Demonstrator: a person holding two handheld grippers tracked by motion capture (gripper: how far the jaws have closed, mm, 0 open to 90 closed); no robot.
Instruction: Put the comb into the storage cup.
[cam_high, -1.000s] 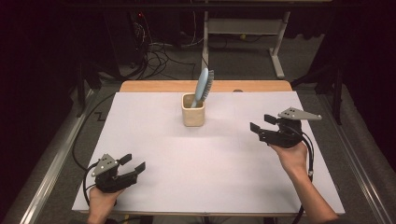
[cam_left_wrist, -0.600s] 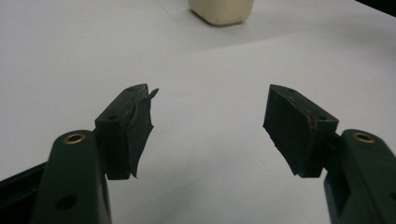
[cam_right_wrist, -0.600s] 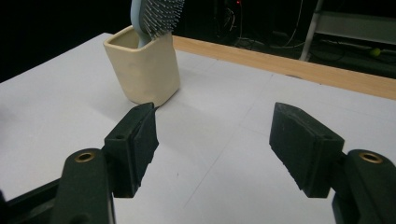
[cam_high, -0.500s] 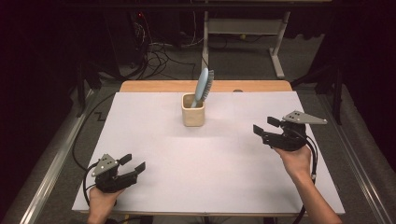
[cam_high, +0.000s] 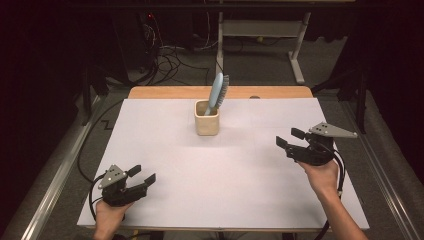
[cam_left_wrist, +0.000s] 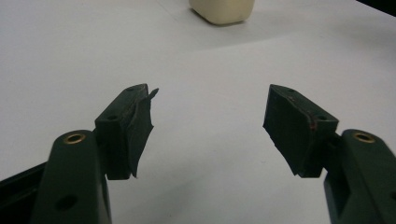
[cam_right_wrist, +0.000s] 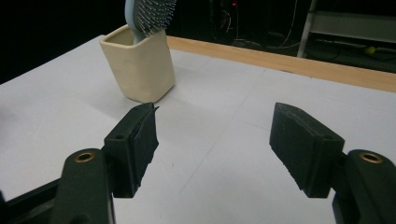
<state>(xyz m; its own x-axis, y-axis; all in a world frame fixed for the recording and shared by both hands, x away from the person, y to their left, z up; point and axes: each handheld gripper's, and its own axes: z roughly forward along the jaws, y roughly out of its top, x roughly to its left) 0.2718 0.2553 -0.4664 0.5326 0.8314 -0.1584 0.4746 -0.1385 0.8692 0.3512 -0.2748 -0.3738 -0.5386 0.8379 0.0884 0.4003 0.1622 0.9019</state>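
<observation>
A white sheet (cam_high: 210, 170) covers nearly the whole table, leaving a strip of the wooden tabletop (cam_high: 165, 92) bare along the far edge; past that edge the floor holds a tangle of cables (cam_high: 172, 57) and the pale frame of another table (cam_high: 295, 50). On the sheet, toward its far middle, stands a cream square cup (cam_high: 206, 118), upright, with a light blue hairbrush (cam_high: 218, 91) set handle-down inside it, the bristled head leaning out above the rim to the right; in the right gripper view the cup (cam_right_wrist: 138, 65) sits ahead and to the left of the jaws, the brush's bristles (cam_right_wrist: 156, 10) at the top edge. The right gripper (cam_high: 291, 139) is held at the sheet's right side, well apart from the cup, its jaws standing apart with nothing between them; the left gripper (cam_high: 142, 174) rests near the front left corner, farther from the cup, jaws likewise spread wide and empty; its own view shows bare sheet between the pads and the cup's base (cam_left_wrist: 223, 10) at the top.
</observation>
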